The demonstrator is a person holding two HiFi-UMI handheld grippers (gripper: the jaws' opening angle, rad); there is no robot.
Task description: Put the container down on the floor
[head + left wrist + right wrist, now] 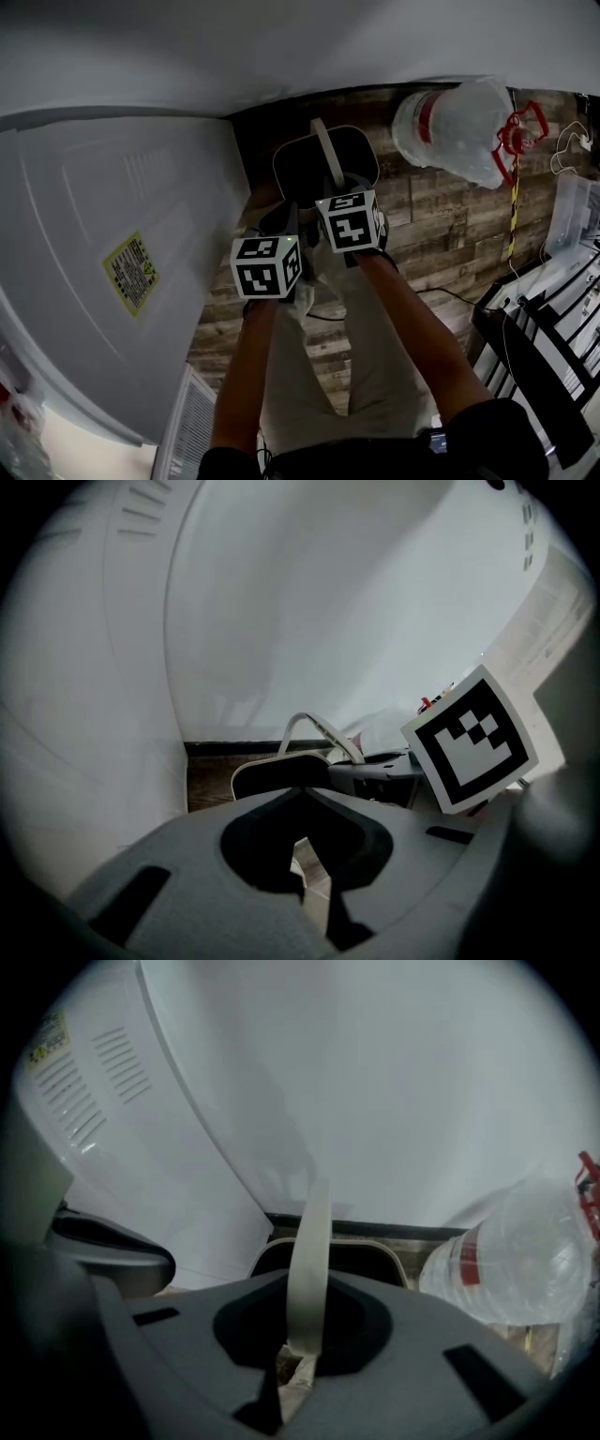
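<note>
Now my right gripper (298,1358) clamps the handle (309,1260) — the pail (323,164) hangs just beyond it, over the floor (422,230). My left gripper (305,874) sits beside it — closed, empty.

Overhead, two close views, container (300,173) probably shared

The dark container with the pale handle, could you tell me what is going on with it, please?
A person stands over the wooden floor with a gripper in each hand. The right gripper has its jaws shut on the pale handle of the container, which is low by the wall, between a white appliance and a clear bottle. The left gripper is alongside, jaws together on nothing. Whether the container touches the floor cannot be told.
</note>
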